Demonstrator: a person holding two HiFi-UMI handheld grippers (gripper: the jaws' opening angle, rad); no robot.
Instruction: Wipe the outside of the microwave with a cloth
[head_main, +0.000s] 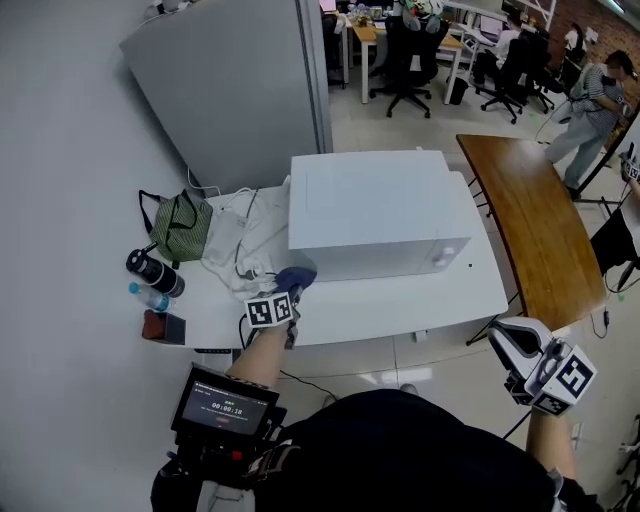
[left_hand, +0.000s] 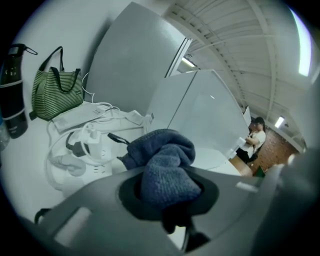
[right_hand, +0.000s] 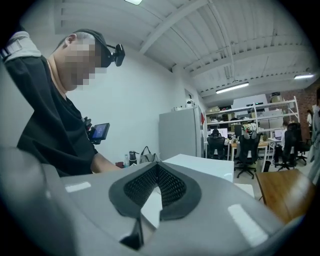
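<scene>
Head view: one microwave (head_main: 375, 215), one cloth (head_main: 298, 276) pinched in left tool (head_main: 288, 293); right tool (head_main: 512, 345) closed, empty.

Cloth (left_hand: 167, 165): soft, fuzzy blue fabric.
Microwave (head_main: 375, 215): smooth white shell, matt.
Surface (head_main: 400, 310): smooth and white.
Table (head_main: 530, 225): brown wood, a bit shiny.
Bag (head_main: 180, 225): striped green cloth.
Right tool (right_hand: 157, 167): smooth grey plastic, with rough, bumpy black pads (right_hand: 172, 187).

- Green striped bag (head_main: 180, 225) on the white table (head_main: 470, 285), by the wall.
- Black flask (head_main: 152, 270) and water bottle (head_main: 150, 297) near it.
- White cables (head_main: 245, 245) just beside the bag.
- Wooden table (head_main: 525, 220) apart.
</scene>
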